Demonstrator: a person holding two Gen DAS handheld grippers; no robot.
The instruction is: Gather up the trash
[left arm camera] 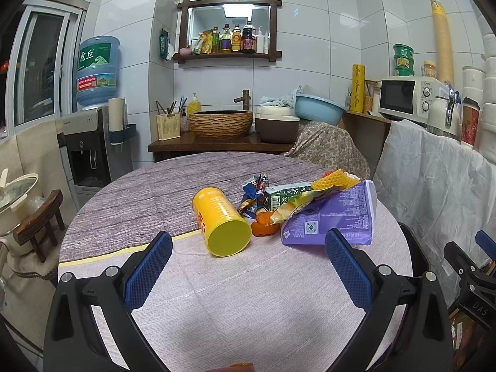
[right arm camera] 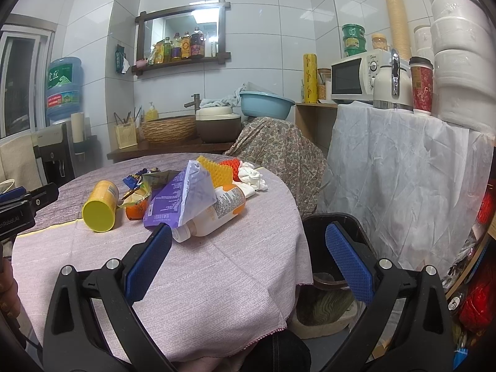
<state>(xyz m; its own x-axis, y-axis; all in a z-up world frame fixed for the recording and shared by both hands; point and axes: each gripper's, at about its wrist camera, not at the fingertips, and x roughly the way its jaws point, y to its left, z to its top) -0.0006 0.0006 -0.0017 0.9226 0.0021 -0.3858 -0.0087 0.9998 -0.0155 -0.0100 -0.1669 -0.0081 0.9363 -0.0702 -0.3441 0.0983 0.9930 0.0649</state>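
Note:
A pile of trash lies on the round table point(left arm camera: 217, 294): a yellow can point(left arm camera: 220, 220) on its side, orange peel point(left arm camera: 263, 224), a purple bag point(left arm camera: 334, 217), a green carton point(left arm camera: 285, 195), candy wrappers point(left arm camera: 255, 190). In the right wrist view I also see the can point(right arm camera: 100, 206), the purple bag point(right arm camera: 183, 198), a white bottle point(right arm camera: 217, 214), yellow foam point(right arm camera: 217, 170) and white tissue point(right arm camera: 252, 175). My left gripper point(left arm camera: 248, 241) is open, just short of the can. My right gripper point(right arm camera: 248, 232) is open and empty at the table's right edge.
A black bin point(right arm camera: 334, 248) stands on the floor right of the table. A covered counter point(right arm camera: 403, 167) with a microwave point(right arm camera: 353, 77) is at right. A sink shelf point(left arm camera: 223, 142) and a water dispenser point(left arm camera: 90, 142) stand behind.

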